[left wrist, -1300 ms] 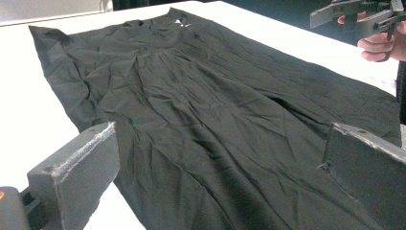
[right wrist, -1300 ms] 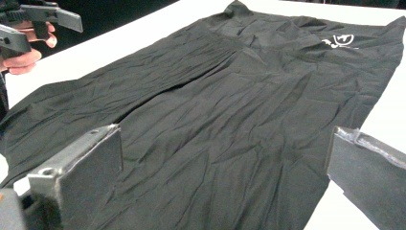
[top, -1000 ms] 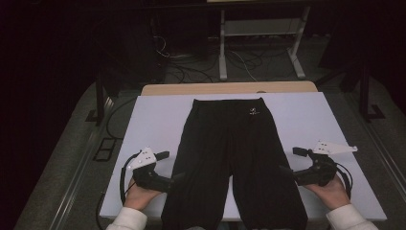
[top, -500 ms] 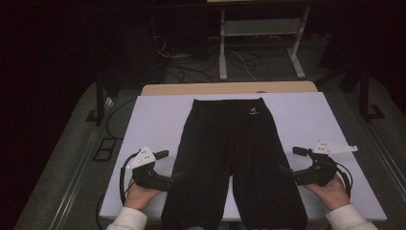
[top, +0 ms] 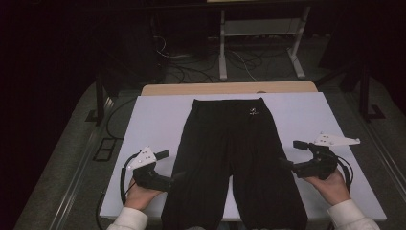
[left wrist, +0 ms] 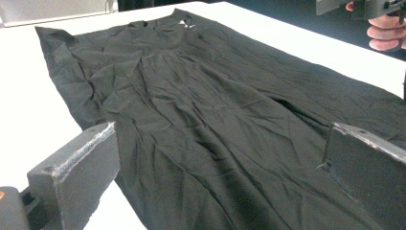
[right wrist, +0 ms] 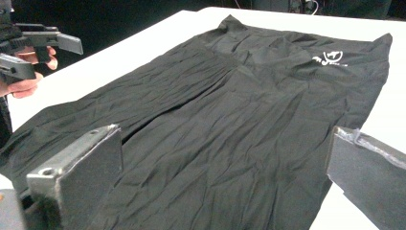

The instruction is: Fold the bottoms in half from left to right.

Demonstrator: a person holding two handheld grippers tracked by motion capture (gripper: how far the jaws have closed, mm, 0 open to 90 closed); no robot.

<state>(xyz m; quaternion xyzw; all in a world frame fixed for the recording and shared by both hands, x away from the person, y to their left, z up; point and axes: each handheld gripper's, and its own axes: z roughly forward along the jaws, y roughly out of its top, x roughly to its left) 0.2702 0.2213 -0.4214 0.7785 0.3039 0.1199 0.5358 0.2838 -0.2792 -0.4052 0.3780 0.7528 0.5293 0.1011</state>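
Tabletop (top: 158, 120): white, flat, rectangular, matte; a light wooden strip runs along its far edge in the high view. That view also takes in the dark floor with cables and a white metal stand (top: 261, 43) behind.

Black trousers (top: 234, 153): laid flat along the middle of the tabletop, waistband at the far end, both legs toward the person and reaching the near edge. Thin woven cloth, finely creased. The left gripper view shows the wrinkles over the near leg and a dark slit between the legs; the right gripper view shows the same slit from the other side, plus a small white printed logo (right wrist: 330, 59) near the waistband, which reads as a mere speck in the high view.

Left gripper (top: 173, 166): black body, grey three-cornered plate on top, cable looping behind; held just beside the left leg's outer edge. Fingers (left wrist: 76, 172) blocky, dull grey-black, spread wide apart over cloth, holding nothing.

Right gripper (top: 289, 154): same build, just beside the right leg's outer edge. Fingers (right wrist: 79, 165) likewise spread wide, nothing between them.

Against the frames a second and half a second back: trousers and both grippers lie in the same places, with no visible shift.
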